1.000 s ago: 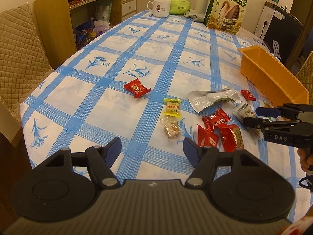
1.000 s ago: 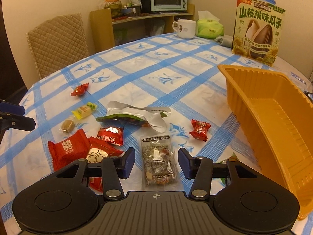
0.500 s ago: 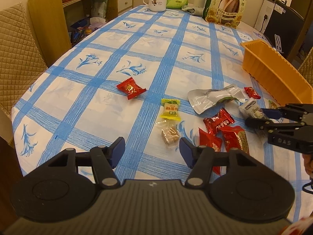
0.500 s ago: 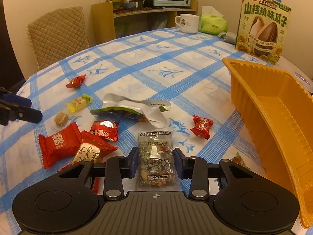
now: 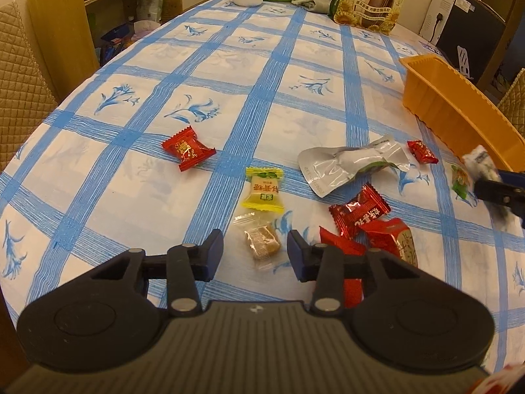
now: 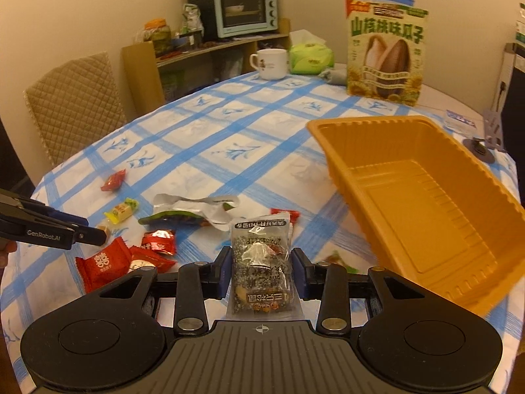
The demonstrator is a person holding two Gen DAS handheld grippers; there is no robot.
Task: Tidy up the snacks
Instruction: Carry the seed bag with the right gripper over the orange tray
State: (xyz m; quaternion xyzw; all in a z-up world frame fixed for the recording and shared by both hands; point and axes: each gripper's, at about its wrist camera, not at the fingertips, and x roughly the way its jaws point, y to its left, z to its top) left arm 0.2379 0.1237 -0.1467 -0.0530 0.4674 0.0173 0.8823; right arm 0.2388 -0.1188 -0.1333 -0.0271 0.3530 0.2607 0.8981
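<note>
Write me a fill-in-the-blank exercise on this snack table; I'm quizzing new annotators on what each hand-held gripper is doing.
1. The right hand-held gripper is shut on a clear ____ packet.
2. The orange tray holds ____ snacks.
3. The left hand-held gripper is closing around a clear-wrapped ____ candy, its pads not yet touching.
4. Beyond that candy lies a ____ wrapped candy.

Missing words: mixed-nut; no; brown; yellow

A white mug (image 6: 270, 63) stands before the toaster oven (image 6: 244, 11).

Five red packets (image 5: 188, 147) — one tray (image 6: 426, 197)
</note>
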